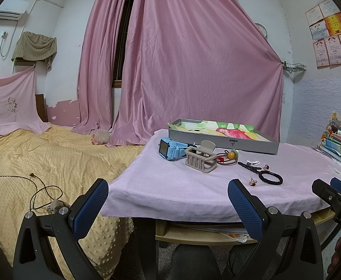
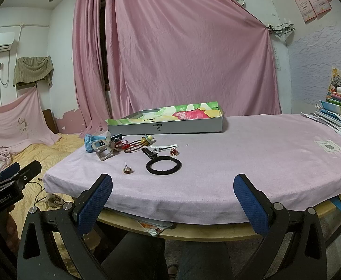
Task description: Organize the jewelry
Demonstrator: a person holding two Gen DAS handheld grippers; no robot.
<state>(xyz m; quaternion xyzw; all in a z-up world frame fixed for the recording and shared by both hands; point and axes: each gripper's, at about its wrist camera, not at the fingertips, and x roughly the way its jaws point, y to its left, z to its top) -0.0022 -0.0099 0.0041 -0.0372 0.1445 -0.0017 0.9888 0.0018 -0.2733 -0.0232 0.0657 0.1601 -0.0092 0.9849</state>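
jewelry (earrings, black hair tie) loose on pink cloth; left gripper & right gripper wide, empty.

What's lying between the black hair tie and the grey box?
In the right wrist view: a black clip, white clip and small red earring between hair tie and box.

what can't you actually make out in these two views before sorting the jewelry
- Tray floor: both views, near wall and patterned paper lining hide anything inside.
- Two small earrings: too small to tell design or backs.
- Blue watch: right wrist view, beige hair claw covers its strap.
- Hair ties: tangled, count unclear.
- Shelf under table: cloth overhang hides it.
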